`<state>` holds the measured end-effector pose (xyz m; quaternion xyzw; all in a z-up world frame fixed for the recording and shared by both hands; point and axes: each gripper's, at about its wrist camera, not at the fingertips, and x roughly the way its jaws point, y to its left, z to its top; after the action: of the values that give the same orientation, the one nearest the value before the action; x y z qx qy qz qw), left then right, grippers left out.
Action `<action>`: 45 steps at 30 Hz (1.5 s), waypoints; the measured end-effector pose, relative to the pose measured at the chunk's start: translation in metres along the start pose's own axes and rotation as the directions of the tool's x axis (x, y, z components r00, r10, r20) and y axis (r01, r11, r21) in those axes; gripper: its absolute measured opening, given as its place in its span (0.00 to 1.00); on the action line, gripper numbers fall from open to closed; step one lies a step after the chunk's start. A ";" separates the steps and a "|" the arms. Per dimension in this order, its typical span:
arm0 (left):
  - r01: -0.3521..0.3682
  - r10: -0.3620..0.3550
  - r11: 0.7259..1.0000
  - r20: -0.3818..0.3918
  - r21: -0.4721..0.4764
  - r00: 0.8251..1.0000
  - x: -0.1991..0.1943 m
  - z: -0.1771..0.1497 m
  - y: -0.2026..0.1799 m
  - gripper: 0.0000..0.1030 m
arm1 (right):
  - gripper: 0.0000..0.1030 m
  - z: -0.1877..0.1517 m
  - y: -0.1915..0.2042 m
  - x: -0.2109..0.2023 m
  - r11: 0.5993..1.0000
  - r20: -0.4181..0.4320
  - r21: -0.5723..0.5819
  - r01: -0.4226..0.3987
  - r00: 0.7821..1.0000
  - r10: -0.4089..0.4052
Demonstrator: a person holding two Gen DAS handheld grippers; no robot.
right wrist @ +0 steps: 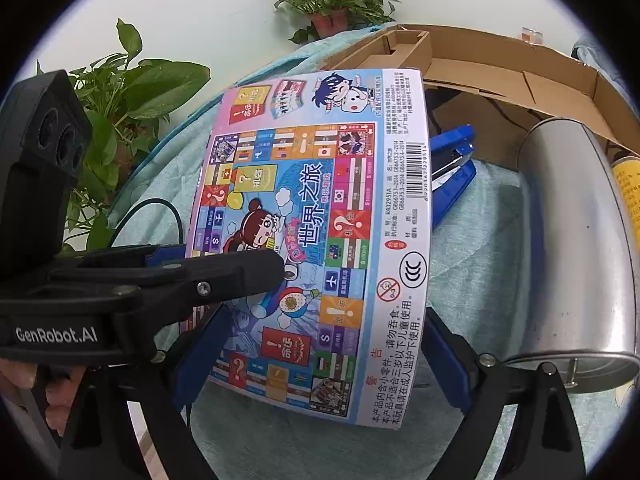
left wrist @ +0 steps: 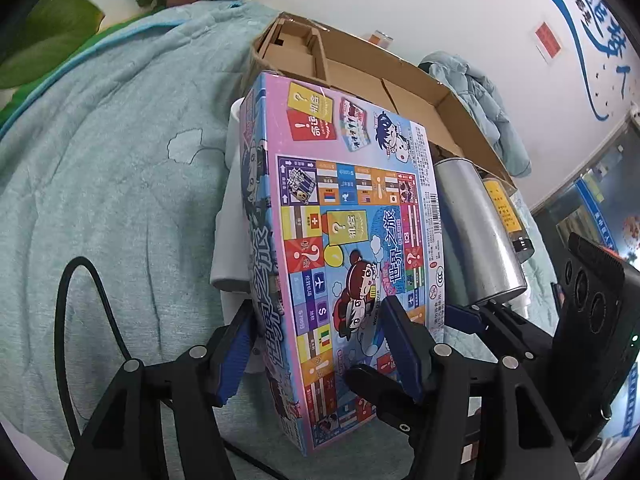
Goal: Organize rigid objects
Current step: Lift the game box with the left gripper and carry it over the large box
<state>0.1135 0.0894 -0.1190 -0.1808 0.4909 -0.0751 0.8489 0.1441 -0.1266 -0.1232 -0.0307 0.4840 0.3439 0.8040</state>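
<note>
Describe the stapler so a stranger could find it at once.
Start at the big open cardboard box at the back of the teal quilt. In front of it lies a silver can, with a colourful game box to its left. The stapler lies in the gap between them, the only plain blue thing there, part hidden by the game box.

Blue stapler: left part hidden behind the game box.
Yellow-labelled bottle: mostly hidden behind the metal tin; label too small to read.
White object: largely covered by the box, kind unclear.
Cardboard box: near wall hidden.
</note>
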 end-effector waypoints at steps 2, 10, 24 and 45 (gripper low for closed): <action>-0.005 0.004 0.999 0.018 0.032 1.000 -0.004 0.000 -0.005 0.58 | 0.89 0.001 0.001 -0.002 1.000 0.000 0.006 0.010 1.000 -0.010; -0.039 0.007 0.981 0.167 0.188 0.986 -0.044 0.014 -0.054 0.58 | 0.88 0.009 0.004 -0.038 0.998 0.117 0.033 0.054 0.991 -0.058; -0.041 -0.061 0.949 0.309 0.313 0.949 -0.078 0.088 -0.127 0.58 | 0.88 0.066 -0.015 -0.099 0.987 0.295 0.072 0.145 0.942 -0.160; -0.026 -0.027 0.960 0.186 0.279 0.982 0.026 0.257 -0.130 0.58 | 0.87 0.180 -0.099 -0.042 0.982 0.143 0.136 0.135 0.978 -0.154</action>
<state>0.3542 0.0216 0.0258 -0.0651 0.3928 -0.1268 0.9085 0.3254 -0.1552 -0.0224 0.0113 0.4380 0.2548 0.8620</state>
